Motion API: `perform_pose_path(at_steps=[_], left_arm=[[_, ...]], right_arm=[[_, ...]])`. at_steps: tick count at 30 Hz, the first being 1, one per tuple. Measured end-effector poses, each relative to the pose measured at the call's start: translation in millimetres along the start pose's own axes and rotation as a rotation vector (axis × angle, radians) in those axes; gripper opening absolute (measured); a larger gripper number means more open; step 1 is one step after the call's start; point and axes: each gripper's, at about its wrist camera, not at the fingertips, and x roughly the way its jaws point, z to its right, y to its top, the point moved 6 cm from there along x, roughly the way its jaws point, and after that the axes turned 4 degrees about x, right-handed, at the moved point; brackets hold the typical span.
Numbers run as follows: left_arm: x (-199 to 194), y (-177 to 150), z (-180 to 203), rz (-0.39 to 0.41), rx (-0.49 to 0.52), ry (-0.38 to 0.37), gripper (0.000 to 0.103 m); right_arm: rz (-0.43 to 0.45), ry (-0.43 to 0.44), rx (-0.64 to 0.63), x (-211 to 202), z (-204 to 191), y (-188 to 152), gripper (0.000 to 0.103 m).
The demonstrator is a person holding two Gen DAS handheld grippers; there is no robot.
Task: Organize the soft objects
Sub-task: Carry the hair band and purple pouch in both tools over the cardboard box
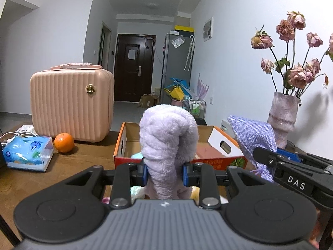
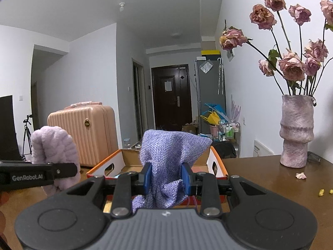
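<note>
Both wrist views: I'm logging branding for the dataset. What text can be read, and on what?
"DAS": white letters on the right hand-held gripper finger arm, left wrist view.
"GenRobot.AI": on the left hand-held gripper finger arm, right wrist view.
Tissue pack print: too blurred to read.
Cardboard box front print: partly hidden, unreadable.
Wall notice: too small.

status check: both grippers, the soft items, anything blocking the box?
Left gripper shut on fluffy lilac towel. Right gripper shut on purple woven pouch. Both held before open cardboard box; nothing blocking.
</note>
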Motion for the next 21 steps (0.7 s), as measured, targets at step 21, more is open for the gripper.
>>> perform_pose_path(at_steps=[21], left_arm=[[61.6, 26.8, -0.8, 0.014, -0.037, 0.025, 0.029]], right_arm=[[-0.01, -0.014, 0.036, 71.4, 4.7, 18.5, 0.029]])
